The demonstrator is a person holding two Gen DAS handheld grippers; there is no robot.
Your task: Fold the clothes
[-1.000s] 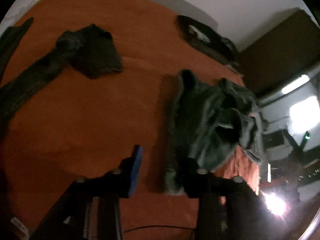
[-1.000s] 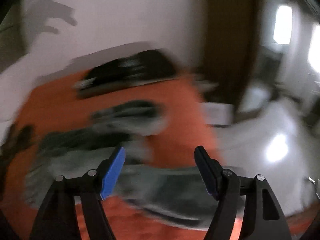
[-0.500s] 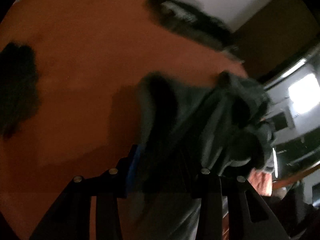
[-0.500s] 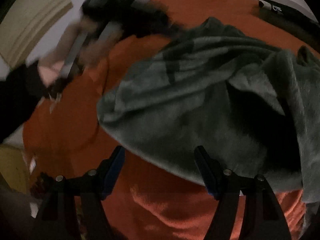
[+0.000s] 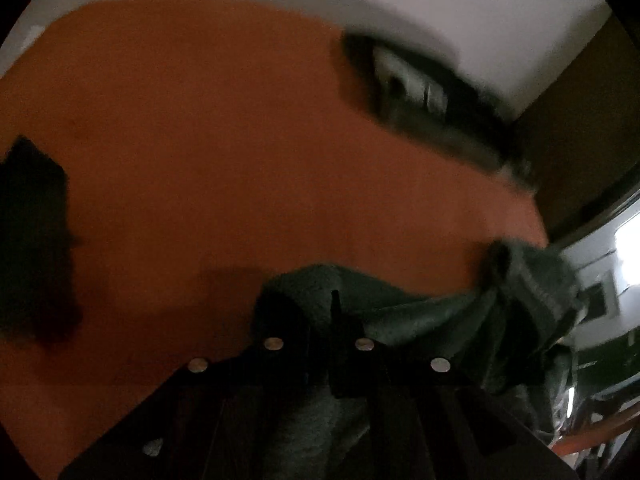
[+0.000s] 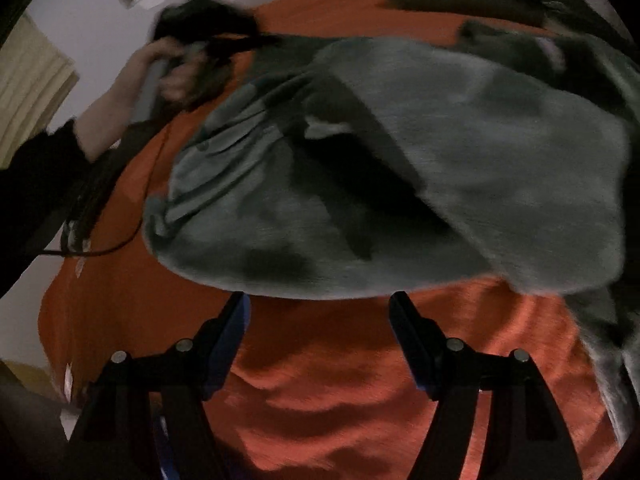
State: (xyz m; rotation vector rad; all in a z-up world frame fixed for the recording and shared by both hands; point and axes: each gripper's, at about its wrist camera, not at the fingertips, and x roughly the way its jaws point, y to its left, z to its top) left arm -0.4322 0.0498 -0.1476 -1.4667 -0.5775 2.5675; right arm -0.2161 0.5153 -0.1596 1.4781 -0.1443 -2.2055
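On the orange bedspread (image 6: 360,400), the left gripper (image 5: 318,320) has its jaws clamped on an edge of the grey-green garment (image 6: 440,184), which trails rightward across the bed. The right gripper (image 6: 320,312) hovers just beside the garment's near hem, jaws wide and holding nothing.

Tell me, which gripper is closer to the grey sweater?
Left. The left gripper has its jaws shut on the grey sweater. The right gripper is open just short of its near edge, not touching.
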